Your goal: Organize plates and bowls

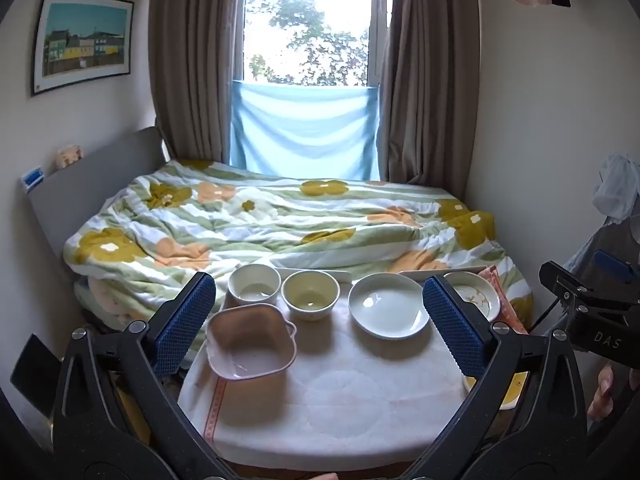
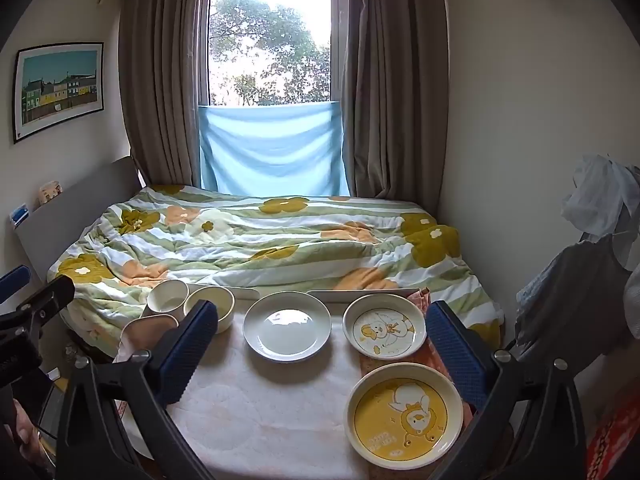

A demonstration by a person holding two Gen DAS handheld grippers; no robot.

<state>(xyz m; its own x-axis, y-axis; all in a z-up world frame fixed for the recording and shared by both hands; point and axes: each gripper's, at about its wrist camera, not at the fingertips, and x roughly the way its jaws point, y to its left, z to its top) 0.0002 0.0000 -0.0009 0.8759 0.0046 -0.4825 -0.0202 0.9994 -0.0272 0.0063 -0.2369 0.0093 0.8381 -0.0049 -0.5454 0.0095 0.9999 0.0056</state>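
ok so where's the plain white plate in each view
Left wrist view: the plain white plate sits right of centre, just left of the gripper's right-hand finger, beside the yellowish bowl.
Right wrist view: the same plate lies near the centre, left of the duck plate.
Shared landmark: the blue cloth under the window.

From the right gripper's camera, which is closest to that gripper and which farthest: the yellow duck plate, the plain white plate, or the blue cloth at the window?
From the right gripper:
1. Yellow duck plate, just below it, to the right.
2. Plain white plate, mid-table.
3. Blue cloth, beyond the bed.
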